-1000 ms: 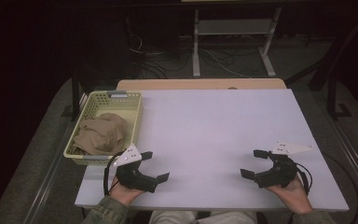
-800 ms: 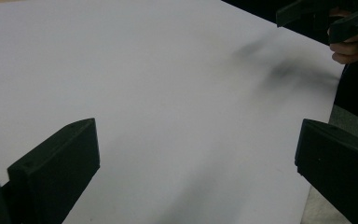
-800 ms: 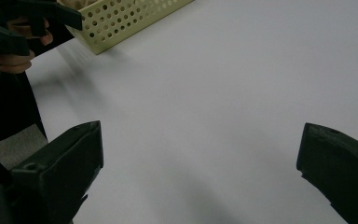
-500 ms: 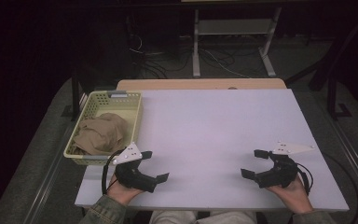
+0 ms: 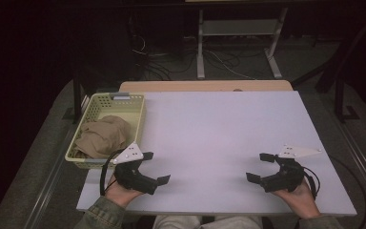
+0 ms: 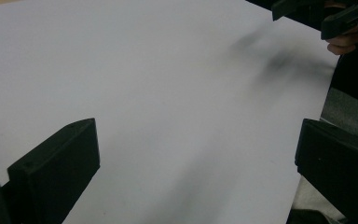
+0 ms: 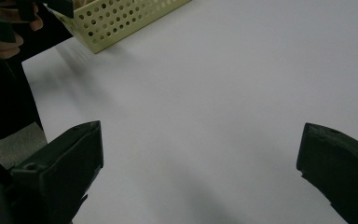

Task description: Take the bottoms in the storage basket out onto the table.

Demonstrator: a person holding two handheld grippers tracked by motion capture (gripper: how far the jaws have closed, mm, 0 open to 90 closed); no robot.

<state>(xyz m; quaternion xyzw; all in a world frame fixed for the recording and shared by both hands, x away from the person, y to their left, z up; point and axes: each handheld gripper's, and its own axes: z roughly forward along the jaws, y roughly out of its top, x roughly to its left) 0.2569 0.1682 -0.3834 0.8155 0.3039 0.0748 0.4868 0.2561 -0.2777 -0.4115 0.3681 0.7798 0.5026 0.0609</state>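
- Left tool (image 5: 153,168): we hold it low over the near left part of the desk (image 5: 219,138), jaws spread wide with nothing between them; it sits just beside the near right corner of the basket (image 5: 91,112).
- Right tool (image 5: 260,167): held at the near right of the desk, jaws likewise wide and empty, well apart from the basket.
- Cloth (image 5: 102,136): a crumpled tan piece lying inside the pale yellow perforated basket, which stands at the desk's left edge; this is the thing nearest our left tool, and we judge it the item to be taken up.
- Risk, basket: we judge that a pull on the cloth could drag or tip the light basket, since it stands at the desk's edge and nothing holds it down.
- Risk, grip: bunched fabric may catch on the perforated wall, or a tool may pinch only a loose fold and let it slip.
- Risk, cable: the loop trailing from the left tool hangs close to the basket's rim and might snag it.
- Hard to make out: the cloth's folds, edges and kind cannot be told; the dark surroundings hide the floor detail, and in the right gripper view (image 7: 121,18) the basket is cut off at the top.
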